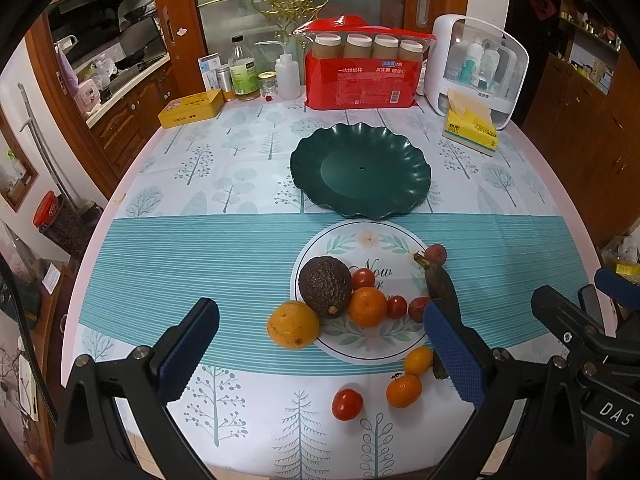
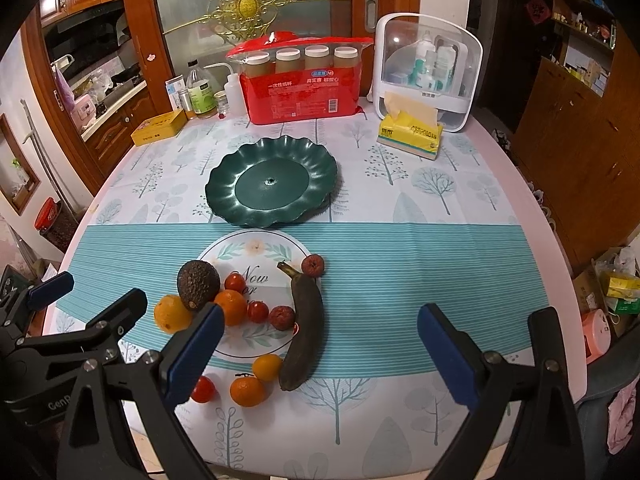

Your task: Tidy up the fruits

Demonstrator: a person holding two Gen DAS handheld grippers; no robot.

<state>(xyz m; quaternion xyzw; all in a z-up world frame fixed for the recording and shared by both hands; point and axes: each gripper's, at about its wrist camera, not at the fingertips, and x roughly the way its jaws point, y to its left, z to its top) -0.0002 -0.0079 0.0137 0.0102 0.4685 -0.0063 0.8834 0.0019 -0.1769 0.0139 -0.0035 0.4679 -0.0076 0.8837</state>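
I hold both grippers spread wide and empty above the near table edge, ready to start. The fruit lies loose ahead of the left gripper [image 1: 320, 352], avocado [image 1: 325, 286] nearest its middle; the banana [image 2: 304, 320] sits between the right gripper [image 2: 320, 354] fingers' line. The green plate [image 2: 224, 188] waits bare beyond.

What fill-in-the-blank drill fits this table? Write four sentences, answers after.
1. The green plate holds ____ fruit.
2. The avocado leans against the ____ at its left.
3. Both grippers, left and right, have their jaws ____.
4. The long, blackened fruit right of the tomatoes is a ____.

Missing words: no; orange; open; banana
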